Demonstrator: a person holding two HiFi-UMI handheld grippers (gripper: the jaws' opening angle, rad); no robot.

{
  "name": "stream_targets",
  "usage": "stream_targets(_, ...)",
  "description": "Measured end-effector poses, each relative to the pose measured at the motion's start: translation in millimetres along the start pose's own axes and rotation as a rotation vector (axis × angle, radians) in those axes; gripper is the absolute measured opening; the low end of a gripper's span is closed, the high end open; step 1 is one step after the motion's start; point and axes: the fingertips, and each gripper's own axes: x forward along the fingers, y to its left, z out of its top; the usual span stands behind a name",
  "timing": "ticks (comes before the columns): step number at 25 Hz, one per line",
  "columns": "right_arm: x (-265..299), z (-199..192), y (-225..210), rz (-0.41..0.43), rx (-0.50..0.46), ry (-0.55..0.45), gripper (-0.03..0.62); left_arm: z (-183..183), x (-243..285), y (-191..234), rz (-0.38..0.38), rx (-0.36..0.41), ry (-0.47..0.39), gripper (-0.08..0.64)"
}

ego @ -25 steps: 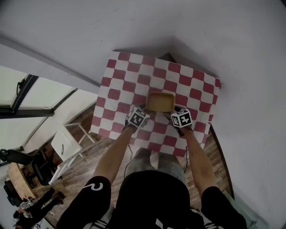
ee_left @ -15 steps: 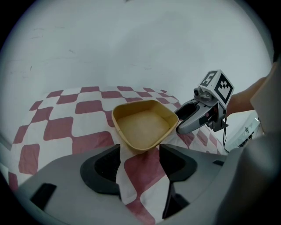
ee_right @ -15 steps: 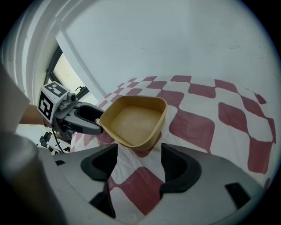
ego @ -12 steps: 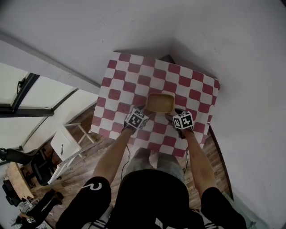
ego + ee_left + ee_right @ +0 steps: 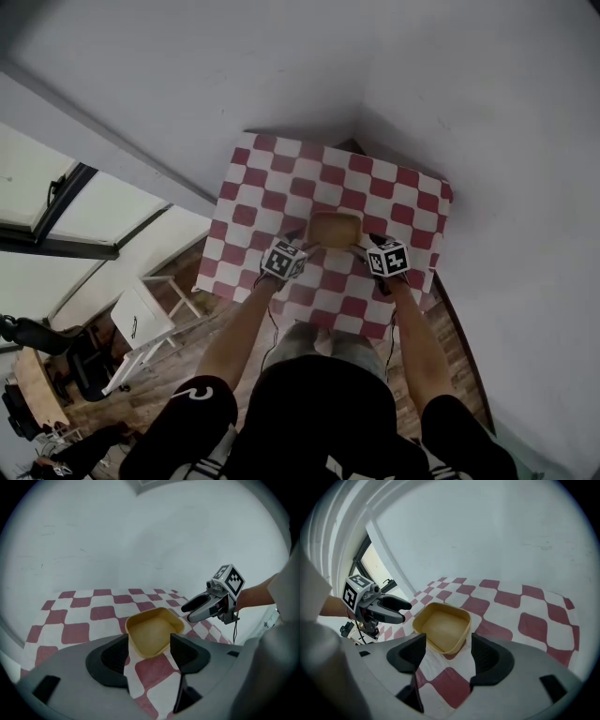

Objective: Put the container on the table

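Since the yellow container point(image 5: 335, 229) already sits flat near the middle of the checked table point(image 5: 272, 178), the likeliest trouble now is a stray knock. The left gripper point(image 5: 149, 651) and right gripper point(image 5: 448, 651) both hover close on either side of it, jaws spread wide and gripping nothing, so a careless swing catching the rim could tip it or shove it across the cloth
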Motion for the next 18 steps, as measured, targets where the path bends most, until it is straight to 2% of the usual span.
stream_targets(6, -33.3, 32.0, 3.4, -0.03, 0.013, -0.11, 0.298, 39.2, -30.7, 2.0, 0.042, -0.032, -0.114, 0.282)
stream_targets(11, -55.9, 42.4, 8.8, -0.048, 0.027, -0.165, 0.29, 57.9, -59.4, -7.1, 0.065, -0.063, -0.201, 0.282)
stream_targets(18, -87.4, 64.9, 25.3, -0.047, 0.041, -0.263, 0.266, 89.1, -92.8, -22.0, 0.083, -0.067, -0.308, 0.256)
